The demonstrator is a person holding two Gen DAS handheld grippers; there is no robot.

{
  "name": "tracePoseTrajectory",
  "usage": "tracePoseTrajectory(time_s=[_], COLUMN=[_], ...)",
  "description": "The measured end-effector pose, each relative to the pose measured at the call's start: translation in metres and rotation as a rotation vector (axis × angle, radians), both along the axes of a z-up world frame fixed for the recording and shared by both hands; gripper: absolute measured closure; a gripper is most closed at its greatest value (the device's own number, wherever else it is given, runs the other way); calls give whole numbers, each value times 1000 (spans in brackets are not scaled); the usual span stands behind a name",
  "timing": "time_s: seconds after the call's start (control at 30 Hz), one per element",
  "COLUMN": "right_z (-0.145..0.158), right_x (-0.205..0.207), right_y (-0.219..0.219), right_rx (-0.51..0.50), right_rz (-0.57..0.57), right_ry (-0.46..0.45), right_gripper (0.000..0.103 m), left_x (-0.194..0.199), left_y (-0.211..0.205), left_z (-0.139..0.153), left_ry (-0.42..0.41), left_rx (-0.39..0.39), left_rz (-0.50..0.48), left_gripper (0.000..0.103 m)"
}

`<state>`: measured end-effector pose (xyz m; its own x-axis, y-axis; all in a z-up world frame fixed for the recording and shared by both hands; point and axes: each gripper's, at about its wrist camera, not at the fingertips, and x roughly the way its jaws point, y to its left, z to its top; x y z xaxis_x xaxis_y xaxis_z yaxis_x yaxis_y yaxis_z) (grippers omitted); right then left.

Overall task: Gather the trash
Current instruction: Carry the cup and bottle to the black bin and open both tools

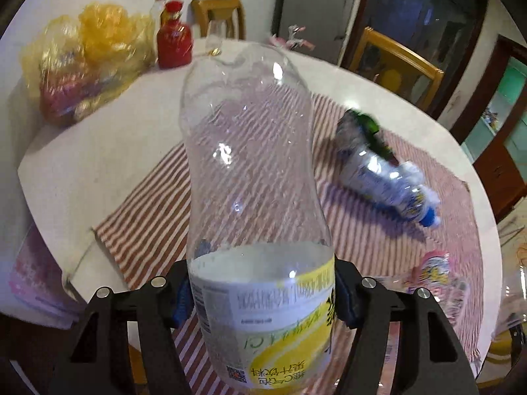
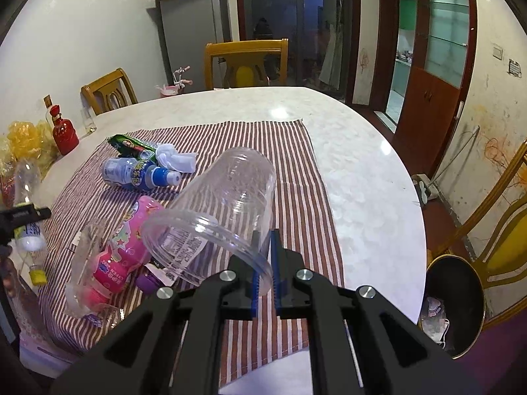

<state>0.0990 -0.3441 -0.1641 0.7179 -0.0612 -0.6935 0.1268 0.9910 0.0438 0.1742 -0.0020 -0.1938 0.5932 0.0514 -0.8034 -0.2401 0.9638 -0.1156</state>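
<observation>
In the left wrist view my left gripper [image 1: 263, 296] is shut on a clear plastic bottle [image 1: 250, 164] with a yellow label, its blue pads pressed on the label band. The bottle hangs cap-down above the table's left edge in the right wrist view, where that gripper [image 2: 23, 217] and bottle [image 2: 28, 197] show small. My right gripper [image 2: 265, 263] is shut on the rim of a clear plastic cup [image 2: 227, 204], tilted above the striped cloth [image 2: 296, 171]. On the cloth lie a blue-capped bottle [image 2: 138, 171], a pink bottle [image 2: 125, 247], a green wrapper [image 2: 128, 144], a white tissue [image 2: 174, 158] and a crumpled clear cup [image 2: 85, 263].
A dark trash bin [image 2: 457, 302] with a gold rim stands on the floor beside the table's right edge. A red bottle [image 2: 64, 135], a glass and a yellow bag [image 1: 82, 65] sit at the far left of the white table [image 2: 362, 181]. Wooden chairs ring it.
</observation>
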Motion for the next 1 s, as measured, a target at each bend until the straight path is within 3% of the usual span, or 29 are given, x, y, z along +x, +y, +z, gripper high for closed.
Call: tracePoseTrajectory(time_s=[0.2,0.47,0.57,0.73,0.83,1.0], right_z=[13,13,-15,-92,-134,-175], right_x=[-7,-58,-86,-120,-127,-124], right_y=[-27,-148,-209,-294,-325,-346], right_rx=[15,9,29,107,152,217], right_rz=[-73,-404,-573,-783,-839,-848], right_ry=[-42,-46,25,203,291,382], right_gripper=[96,96,96,96,96,94], left_x=[0,7,9,14,18,15], left_y=[-29,-112,-146,-186,-208,-246], left_z=[29,59,68,76,79,83], left_ry=[-64,-137,-162,-184,-182,-187], left_rx=[-3,-44,-66,-79,-87,-89], left_rz=[-101,-309,-390,-476,-526,-617], left_gripper=[39,40,40,40,40,40])
